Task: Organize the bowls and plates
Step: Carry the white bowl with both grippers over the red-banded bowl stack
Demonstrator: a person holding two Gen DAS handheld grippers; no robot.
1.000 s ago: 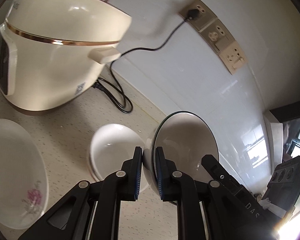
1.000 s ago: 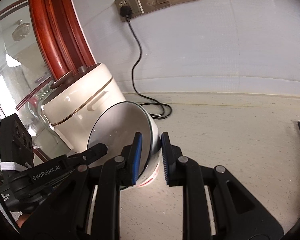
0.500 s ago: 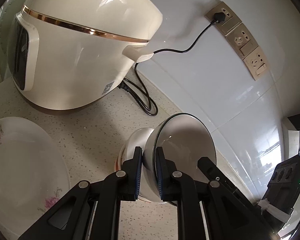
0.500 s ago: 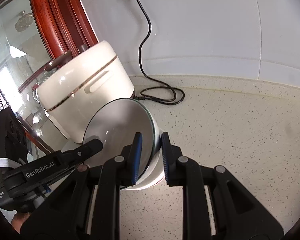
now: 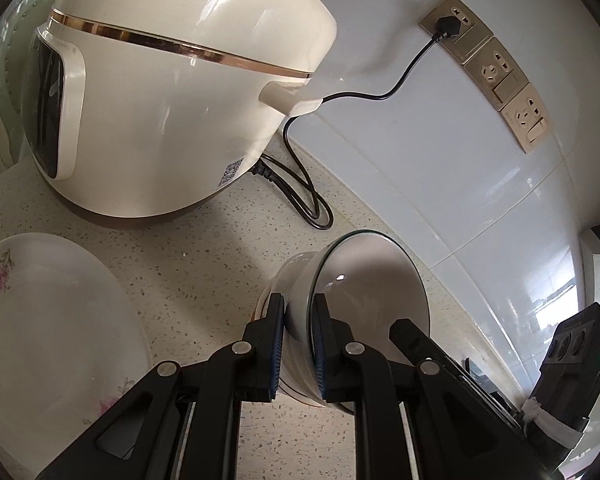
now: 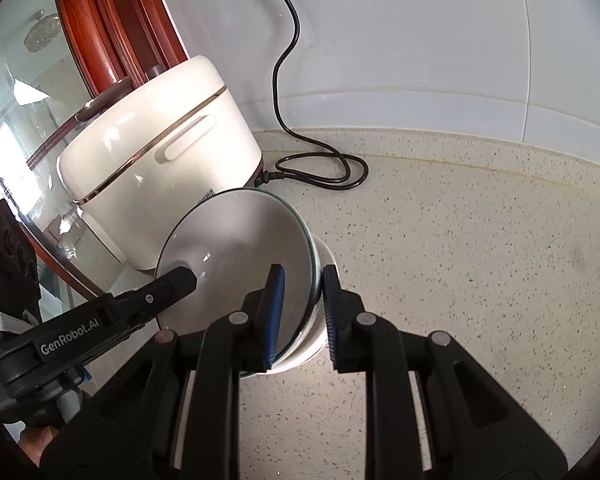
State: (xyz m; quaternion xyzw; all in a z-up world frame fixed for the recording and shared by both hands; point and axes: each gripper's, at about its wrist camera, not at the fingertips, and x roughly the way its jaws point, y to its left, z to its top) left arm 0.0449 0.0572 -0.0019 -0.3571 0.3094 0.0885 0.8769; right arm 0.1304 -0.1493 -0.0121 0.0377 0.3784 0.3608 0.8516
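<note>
A white bowl with a thin dark rim (image 5: pixel 372 288) (image 6: pixel 236 252) hangs tilted between both grippers. My left gripper (image 5: pixel 299 340) is shut on its near wall, one pad inside and one outside. On the opposite wall my right gripper (image 6: pixel 302 312) is shut in the same way. Each wrist view catches the other gripper's finger (image 5: pixel 406 330) (image 6: pixel 176 280) inside the bowl. Right under it a second white bowl (image 5: pixel 274 286) (image 6: pixel 326 258) with a reddish foot stands on the counter. The held bowl overlaps it; whether they touch is hidden.
A white plate with pink flowers (image 5: pixel 52 320) lies on the speckled counter (image 6: pixel 460 260) to the left. A cream rice cooker (image 5: pixel 160 100) (image 6: pixel 160 152) stands behind, with its black cord (image 5: pixel 308 200) looped beside it. Wall sockets (image 5: pixel 496 76) sit on the tiled wall.
Both grippers have come down with the bowl, from above and beside the second bowl to right over it. The grips have not changed.
</note>
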